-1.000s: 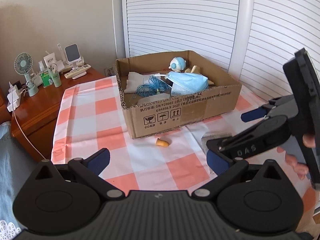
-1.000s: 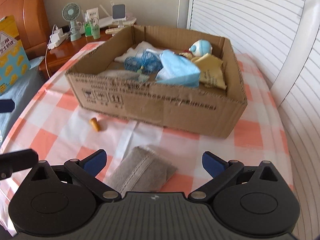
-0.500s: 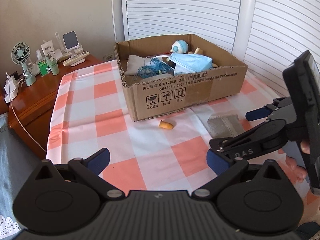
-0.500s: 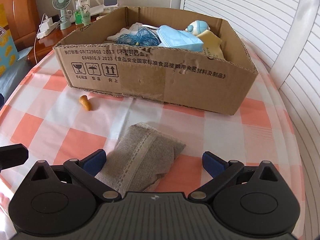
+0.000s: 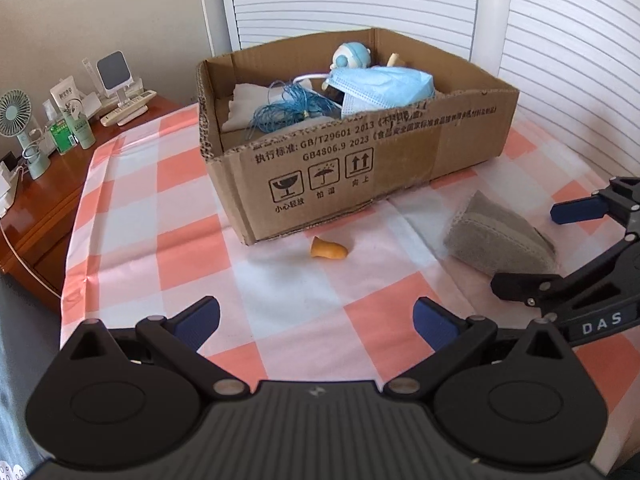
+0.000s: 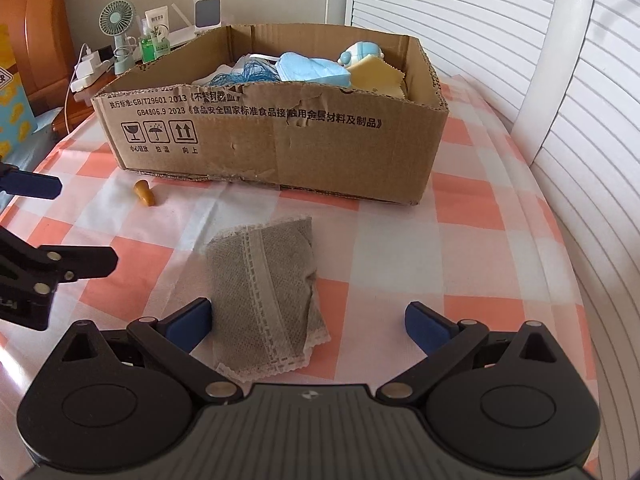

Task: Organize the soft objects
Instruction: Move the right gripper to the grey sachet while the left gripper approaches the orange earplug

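You see a grey woven-fabric pouch [image 6: 264, 292] with a lace-like pinked edge lying on a smooth checked tablecloth [image 6: 472, 216]. The box [image 6: 280, 140] is matt corrugated cardboard, torn at its rim. The bedside cabinet [image 5: 44, 200] is glossy varnished wood.

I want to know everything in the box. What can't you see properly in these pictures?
- Cardboard box floor: both views, hidden by its front wall and the blue mask on top.
- Toy: left view, lower half behind the mask.
- Grey pouch: right view, near edge under the right gripper.
- Bottle labels: too small.
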`<state>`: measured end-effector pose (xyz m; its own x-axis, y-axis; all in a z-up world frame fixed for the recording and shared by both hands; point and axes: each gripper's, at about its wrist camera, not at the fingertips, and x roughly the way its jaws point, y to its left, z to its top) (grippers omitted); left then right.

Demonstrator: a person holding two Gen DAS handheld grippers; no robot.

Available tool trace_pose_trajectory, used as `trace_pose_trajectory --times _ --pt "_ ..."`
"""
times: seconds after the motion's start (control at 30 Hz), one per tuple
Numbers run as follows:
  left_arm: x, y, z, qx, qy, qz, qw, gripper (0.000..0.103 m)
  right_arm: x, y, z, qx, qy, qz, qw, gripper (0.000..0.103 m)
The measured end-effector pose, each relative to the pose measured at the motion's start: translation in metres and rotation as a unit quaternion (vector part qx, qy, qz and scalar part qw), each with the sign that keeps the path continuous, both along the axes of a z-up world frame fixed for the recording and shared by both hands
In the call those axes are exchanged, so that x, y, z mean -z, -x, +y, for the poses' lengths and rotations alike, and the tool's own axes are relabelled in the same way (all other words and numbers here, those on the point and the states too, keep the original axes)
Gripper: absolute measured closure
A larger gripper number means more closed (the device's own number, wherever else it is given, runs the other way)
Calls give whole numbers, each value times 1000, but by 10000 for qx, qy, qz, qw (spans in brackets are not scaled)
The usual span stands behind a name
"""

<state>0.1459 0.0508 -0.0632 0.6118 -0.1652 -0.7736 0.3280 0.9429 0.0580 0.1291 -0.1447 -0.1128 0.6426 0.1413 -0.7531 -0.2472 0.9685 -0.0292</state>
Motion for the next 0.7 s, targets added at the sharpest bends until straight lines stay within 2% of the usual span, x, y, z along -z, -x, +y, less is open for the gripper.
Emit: trace_pose_trajectory --times 0.07,0.17,0.33,0.7 --pt "9 -6 -1 -1 -26 147 9999 0 0 0 -1 -55 2 3 10000 0" --pt "13 -10 7 4 380 220 9990 0 -1 1 -3 -174 1 7 9998 0" --pt "16 -6 9 223 388 1 9990 0 -1 2 -4 -243 4 -1 9997 0" --pt "16 -27 2 387 389 -71 9985 2 1 5 -7 -345 -26 -92 9994 0"
